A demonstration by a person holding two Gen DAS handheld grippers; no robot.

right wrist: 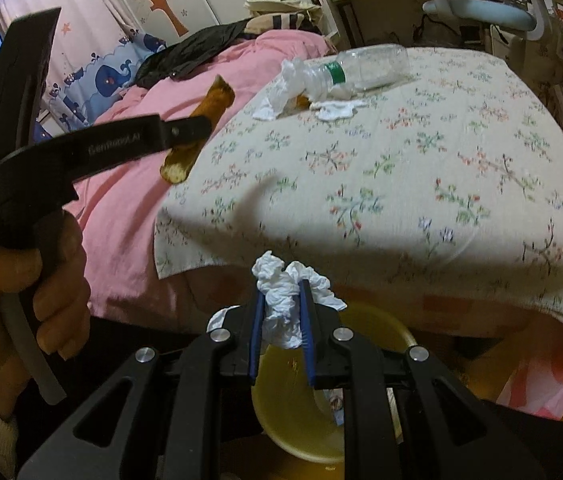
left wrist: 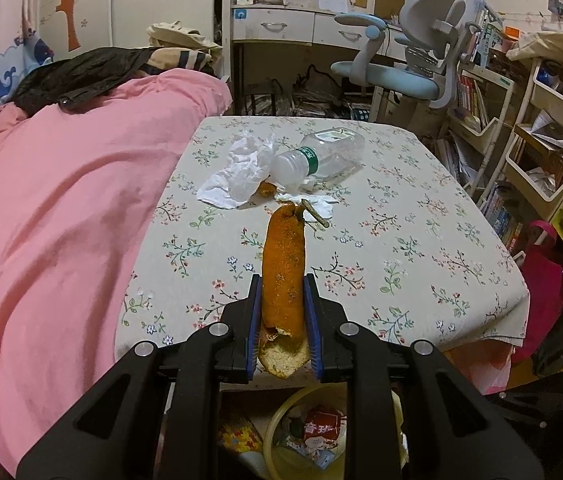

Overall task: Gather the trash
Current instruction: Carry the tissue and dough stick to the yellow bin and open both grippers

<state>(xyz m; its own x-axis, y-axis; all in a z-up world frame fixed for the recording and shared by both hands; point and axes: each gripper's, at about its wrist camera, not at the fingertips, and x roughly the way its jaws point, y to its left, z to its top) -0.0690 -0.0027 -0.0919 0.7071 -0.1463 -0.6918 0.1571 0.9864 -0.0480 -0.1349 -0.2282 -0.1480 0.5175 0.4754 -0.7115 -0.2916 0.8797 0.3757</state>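
My left gripper (left wrist: 284, 282) is shut on a long strip of orange peel (left wrist: 284, 264), held above the near edge of the floral table (left wrist: 421, 240). The right wrist view shows that same peel (right wrist: 201, 132) in the left gripper (right wrist: 197, 130), held by a hand (right wrist: 9, 304). My right gripper (right wrist: 282, 285) is shut on a crumpled white tissue (right wrist: 281, 300), just above a yellow bin (right wrist: 305, 420). The bin (left wrist: 281, 420), with wrappers inside, also shows below the table edge. An empty clear bottle (left wrist: 321, 156), white tissues (left wrist: 241, 176) and more peel (left wrist: 266, 189) lie at the table's far side.
A pink quilt (left wrist: 61, 220) covers the bed left of the table. Behind the table stand a blue-grey desk chair (left wrist: 401, 68) and a desk with drawers (left wrist: 301, 28). Shelves of books (left wrist: 541, 132) and a red bag (left wrist: 541, 280) crowd the right side.
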